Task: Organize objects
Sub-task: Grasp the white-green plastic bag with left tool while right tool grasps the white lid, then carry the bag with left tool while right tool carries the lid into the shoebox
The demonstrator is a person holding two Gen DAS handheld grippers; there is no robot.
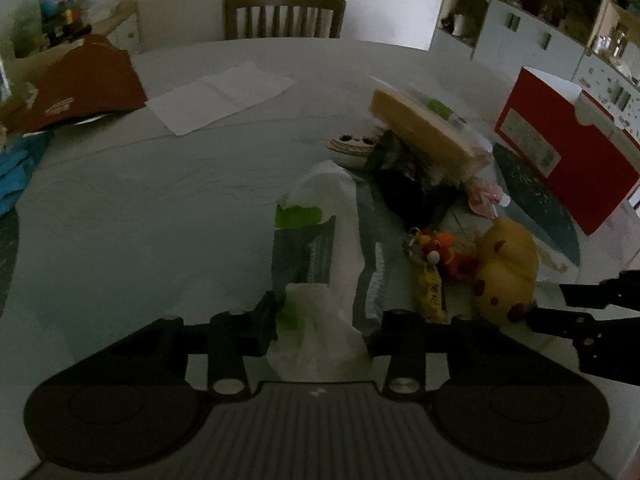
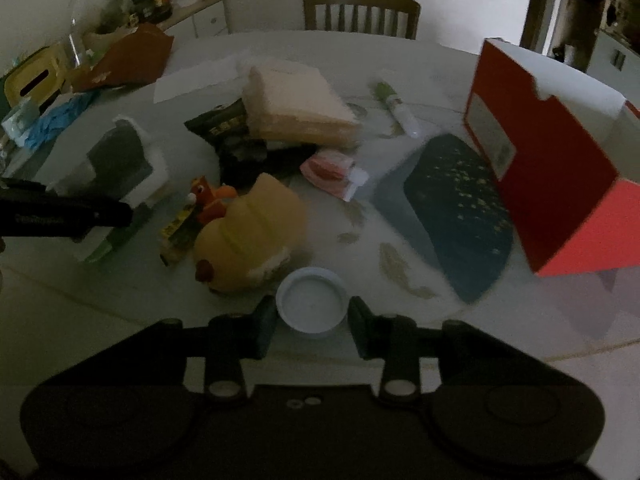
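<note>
My right gripper [image 2: 312,316] has its jaws spread around a small white lid [image 2: 312,305] lying on the table [image 2: 460,340]; the fingers flank it on both sides, but I cannot tell whether they touch its rim yet. My left gripper [image 1: 322,320] stands wide open over a white plastic bag [image 1: 320,320] with green and dark print, the bag lying loose between the jaws and not pinched.

I judge the step in hand is picking up the lid, with the bag next for the left side. The next move calls for closing squarely on the rim and lifting straight, since a shallow lid could slip out.

Just beyond the lid sits a yellow plush toy [image 2: 250,248], with a small orange toy [image 2: 212,200] touching it. Further on, a tan foam block [image 2: 296,108] rests on dark packets [image 2: 228,128]. To the right an open red box [image 2: 552,168] stands beside a dark mat [image 2: 460,208]; I take it as the likely place for these things. A chair [image 2: 360,12] stands at the far edge.
</note>
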